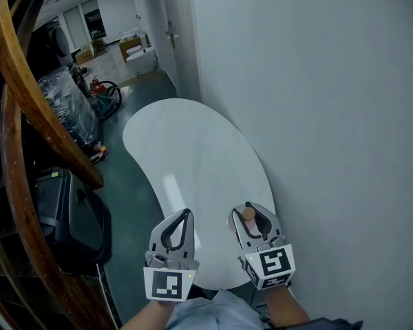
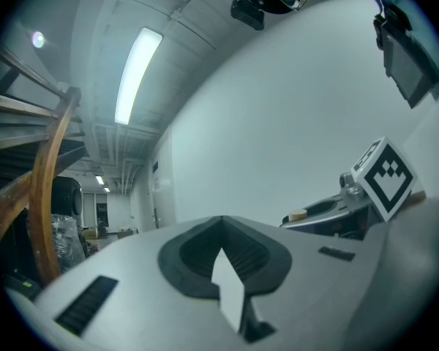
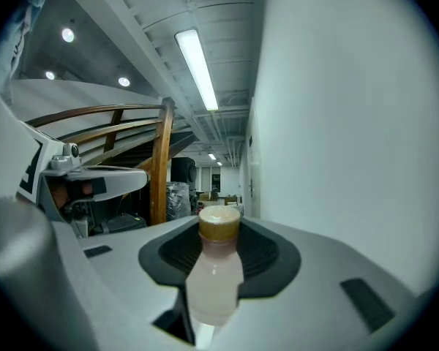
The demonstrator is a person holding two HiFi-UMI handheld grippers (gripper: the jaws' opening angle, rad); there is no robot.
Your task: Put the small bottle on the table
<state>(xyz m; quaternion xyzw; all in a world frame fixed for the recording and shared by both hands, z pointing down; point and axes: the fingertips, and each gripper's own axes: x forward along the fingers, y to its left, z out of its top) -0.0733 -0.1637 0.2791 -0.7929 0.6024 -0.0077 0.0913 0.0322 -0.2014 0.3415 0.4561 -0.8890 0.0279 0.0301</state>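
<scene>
Small bottle (image 3: 214,269), pale with a tan cap, sits pinched between the jaws of my right tool (image 1: 252,215), low and right of centre in the head view, over the near end of the white worktop (image 1: 193,150). My left tool (image 1: 186,215), beside it, has its jaws pressed together, empty.

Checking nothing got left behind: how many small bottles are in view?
1: a small pale-pink plastic bottle with a tan cap, clamped in the right gripper over the white table. None visible elsewhere.
</scene>
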